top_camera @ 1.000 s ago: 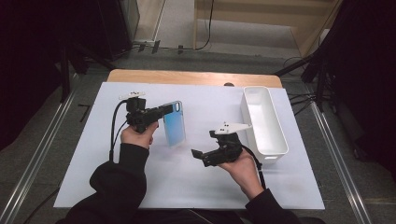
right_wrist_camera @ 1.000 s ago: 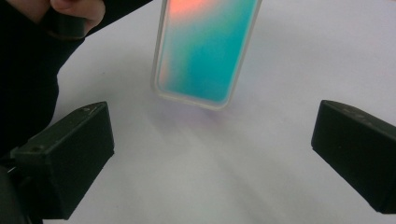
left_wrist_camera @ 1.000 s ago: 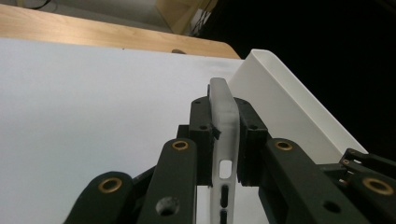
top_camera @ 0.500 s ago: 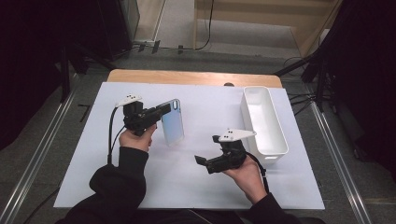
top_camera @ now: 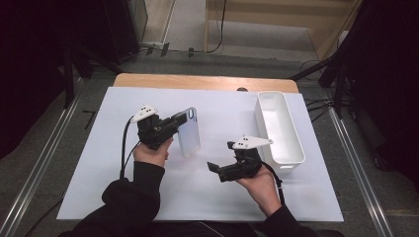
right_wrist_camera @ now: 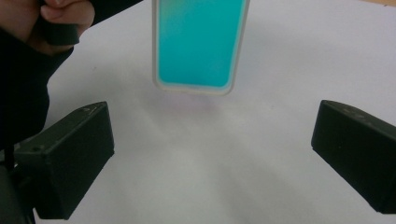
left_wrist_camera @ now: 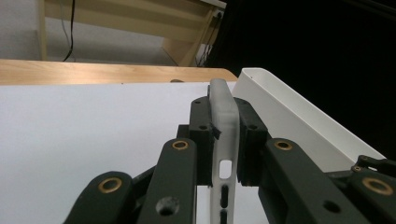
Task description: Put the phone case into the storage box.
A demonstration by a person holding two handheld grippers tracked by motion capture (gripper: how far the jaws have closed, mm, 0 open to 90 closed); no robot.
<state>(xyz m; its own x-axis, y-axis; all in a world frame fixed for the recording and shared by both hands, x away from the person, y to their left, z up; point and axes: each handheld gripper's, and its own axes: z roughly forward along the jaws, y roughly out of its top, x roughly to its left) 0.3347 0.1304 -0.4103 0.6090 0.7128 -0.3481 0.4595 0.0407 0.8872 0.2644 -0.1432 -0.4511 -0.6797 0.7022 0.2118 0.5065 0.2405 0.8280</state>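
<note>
At table's left-centre: left gripper point(top_camera: 174, 123) clamped on one edge of a clear phone case with teal inner face point(top_camera: 188, 132), case lifted off the white mat point(top_camera: 99, 163), hanging on edge. Pickup judged done. Centre-right: right gripper point(top_camera: 213, 168) near the case, jaws spread wide, nothing between them, pointed toward the case's teal face point(right_wrist_camera: 201, 44). Far right: white oblong bin point(top_camera: 291, 148), nothing seen inside. Judged remaining: hand-over to the right or carry across, then placement in the bin
</note>
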